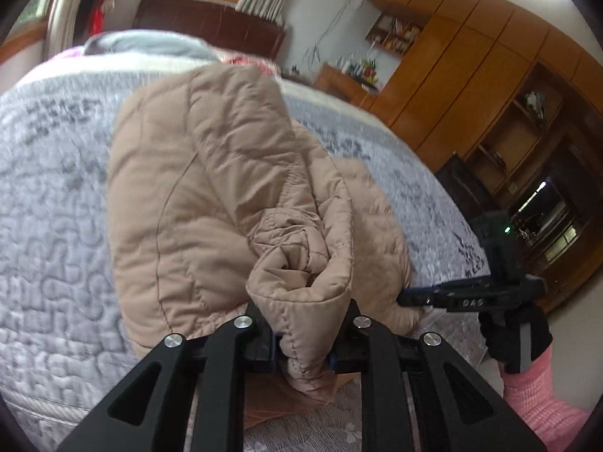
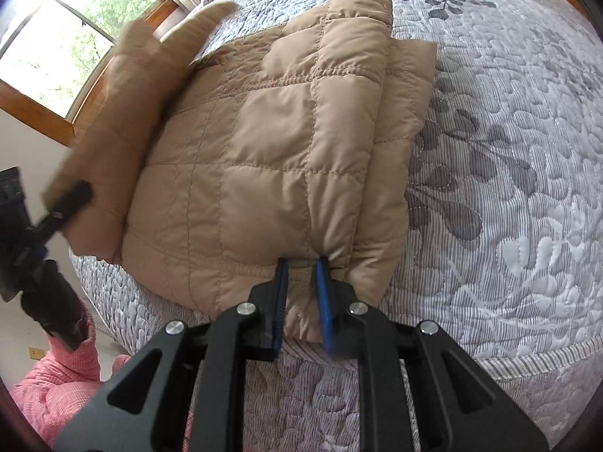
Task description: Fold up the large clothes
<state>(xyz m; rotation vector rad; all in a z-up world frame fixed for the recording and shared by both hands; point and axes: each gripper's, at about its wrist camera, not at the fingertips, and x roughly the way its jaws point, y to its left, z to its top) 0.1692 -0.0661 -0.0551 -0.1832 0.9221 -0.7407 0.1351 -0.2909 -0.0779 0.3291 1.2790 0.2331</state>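
A tan quilted puffer jacket (image 2: 271, 143) lies folded on the grey quilted bed (image 2: 508, 188). My left gripper (image 1: 303, 354) is shut on a bunched sleeve or edge of the jacket (image 1: 226, 173) and holds it lifted above the bed. It also shows at the left of the right wrist view (image 2: 71, 199), gripping the raised, blurred flap. My right gripper (image 2: 301, 267) sits at the jacket's near hem with the fabric between its blue pads; the jaws stand slightly apart, pinching the hem. It shows in the left wrist view (image 1: 414, 297) at the jacket's right side.
The bed edge (image 2: 527, 361) runs close in front of me. A wooden wardrobe and shelves (image 1: 471, 86) stand beyond the bed, with a dark headboard (image 1: 211, 26) and window (image 2: 68, 49). Pink sleeves (image 2: 60, 388) show on the person's arms.
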